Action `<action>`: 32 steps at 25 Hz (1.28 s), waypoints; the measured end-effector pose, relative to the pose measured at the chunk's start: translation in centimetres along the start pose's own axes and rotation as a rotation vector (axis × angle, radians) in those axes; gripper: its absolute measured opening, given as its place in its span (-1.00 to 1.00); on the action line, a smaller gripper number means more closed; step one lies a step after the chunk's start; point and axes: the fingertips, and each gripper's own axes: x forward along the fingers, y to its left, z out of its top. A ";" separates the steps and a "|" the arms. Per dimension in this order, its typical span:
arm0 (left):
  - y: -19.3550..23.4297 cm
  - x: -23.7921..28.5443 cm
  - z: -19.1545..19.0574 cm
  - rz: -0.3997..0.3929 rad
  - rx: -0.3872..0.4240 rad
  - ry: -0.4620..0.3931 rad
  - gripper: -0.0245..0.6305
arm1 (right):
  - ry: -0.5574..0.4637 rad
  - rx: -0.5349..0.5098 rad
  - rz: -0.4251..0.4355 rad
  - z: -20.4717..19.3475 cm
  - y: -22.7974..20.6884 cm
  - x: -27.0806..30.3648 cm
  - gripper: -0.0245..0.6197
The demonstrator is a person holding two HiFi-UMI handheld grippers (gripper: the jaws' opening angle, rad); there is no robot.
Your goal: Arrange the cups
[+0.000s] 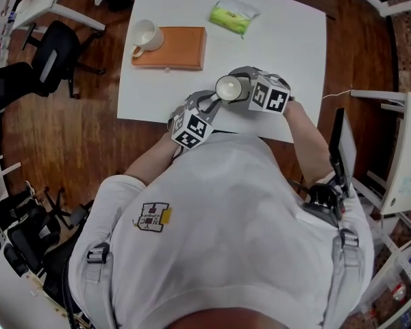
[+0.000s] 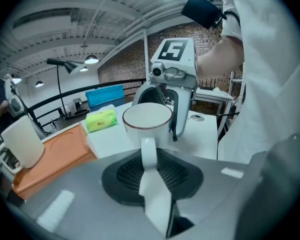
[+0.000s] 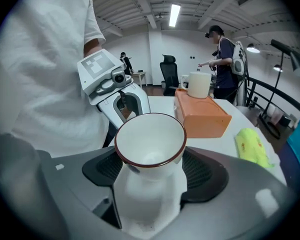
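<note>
A white cup with a brown rim [image 1: 228, 87] hangs above the near edge of the white table [image 1: 288, 40], between both grippers. My left gripper [image 1: 216, 101] is shut on its handle [image 2: 148, 151], which sits pinched between the fingertips in the left gripper view. My right gripper [image 1: 238, 88] stands open around the cup's body [image 3: 150, 144], with a thin gap showing beside its wall. A second white cup [image 1: 146, 35] stands upright on the left end of an orange block [image 1: 181, 50] at the table's far left.
A green packet [image 1: 233, 16] lies at the far middle of the table. A black office chair [image 1: 55, 53] stands left of the table, and a desk with a screen [image 1: 342, 149] to the right. A person [image 3: 225, 64] stands in the background.
</note>
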 end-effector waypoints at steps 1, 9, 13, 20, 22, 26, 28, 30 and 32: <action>0.7 -0.7 0.5 0.008 -0.002 -0.011 -0.70 | -0.012 -0.009 -0.006 1.1 -0.3 -0.4 0.21; 9.1 -5.1 3.4 0.104 0.017 -0.056 -0.71 | -0.085 -0.101 -0.039 9.6 -5.8 -1.1 0.21; 13.2 -5.9 3.4 0.142 -0.014 -0.053 -0.71 | -0.066 -0.138 0.008 12.3 -9.0 0.0 0.21; 18.5 -5.0 2.8 0.195 -0.092 -0.018 -0.71 | -0.040 -0.166 0.097 13.9 -13.8 2.2 0.20; 19.3 -4.5 2.4 0.201 -0.109 -0.003 -0.71 | -0.039 -0.165 0.119 13.9 -14.6 2.8 0.20; 20.3 -3.9 1.7 0.216 -0.135 0.024 -0.71 | -0.044 -0.166 0.151 13.7 -15.7 3.9 0.20; 20.8 -3.3 1.4 0.222 -0.142 0.038 -0.70 | -0.054 -0.165 0.166 13.4 -16.3 4.4 0.20; 21.3 -2.4 1.0 0.226 -0.149 0.054 -0.70 | -0.068 -0.163 0.182 12.7 -17.2 5.0 0.20; 21.4 -2.0 0.6 0.228 -0.157 0.069 -0.70 | -0.081 -0.163 0.197 12.3 -17.5 5.4 0.20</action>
